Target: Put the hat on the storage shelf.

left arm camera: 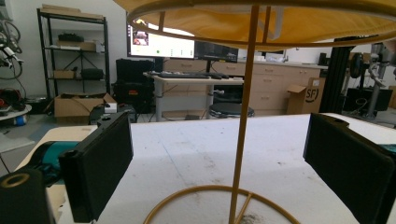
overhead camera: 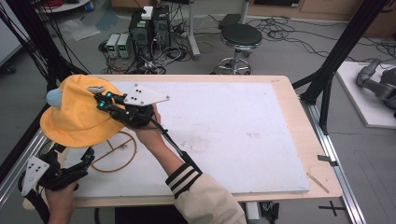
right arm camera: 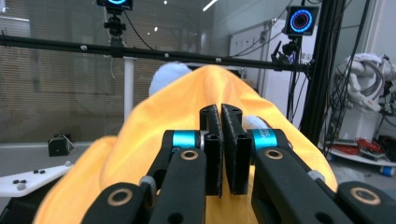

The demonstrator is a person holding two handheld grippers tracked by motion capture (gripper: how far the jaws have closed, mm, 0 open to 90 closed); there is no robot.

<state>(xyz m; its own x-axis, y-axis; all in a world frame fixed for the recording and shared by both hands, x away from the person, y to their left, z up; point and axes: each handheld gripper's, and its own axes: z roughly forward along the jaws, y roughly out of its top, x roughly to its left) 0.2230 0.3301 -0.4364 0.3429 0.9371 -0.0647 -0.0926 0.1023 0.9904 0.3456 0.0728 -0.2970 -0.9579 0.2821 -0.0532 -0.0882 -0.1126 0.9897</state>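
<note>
We see a yellow hat [overhead camera: 77,114] perched on top of a thin yellow wire stand [overhead camera: 114,151] at the left edge of the table [overhead camera: 280,116], toward the far left corner. The hat has a pale blue ear [overhead camera: 53,96] sticking out on its far left side and another pale blue piece [overhead camera: 95,89] on its crown. The stand's round base ring rests flat on the white table top, and a single upright rod rises from it to a ring inside the hat's brim.

Our right gripper [overhead camera: 103,101] reaches in from the near side and sits on the crown of the hat. In the right gripper view its fingers [right arm camera: 212,149] stand almost together, with only a narrow slit between them, and the yellow cloth [right arm camera: 187,107] bunches up right at their tips; we cannot tell for sure whether a fold is pinched between them.

Our left gripper [overhead camera: 86,156] is low at the near left corner of the table, just beside the stand's base. In the left gripper view its fingers [left arm camera: 100,163] are spread wide apart, and the stand's rod [left arm camera: 243,116] rises in the gap between them without touching either one. The underside of the hat [left arm camera: 280,21] hangs above.
</note>
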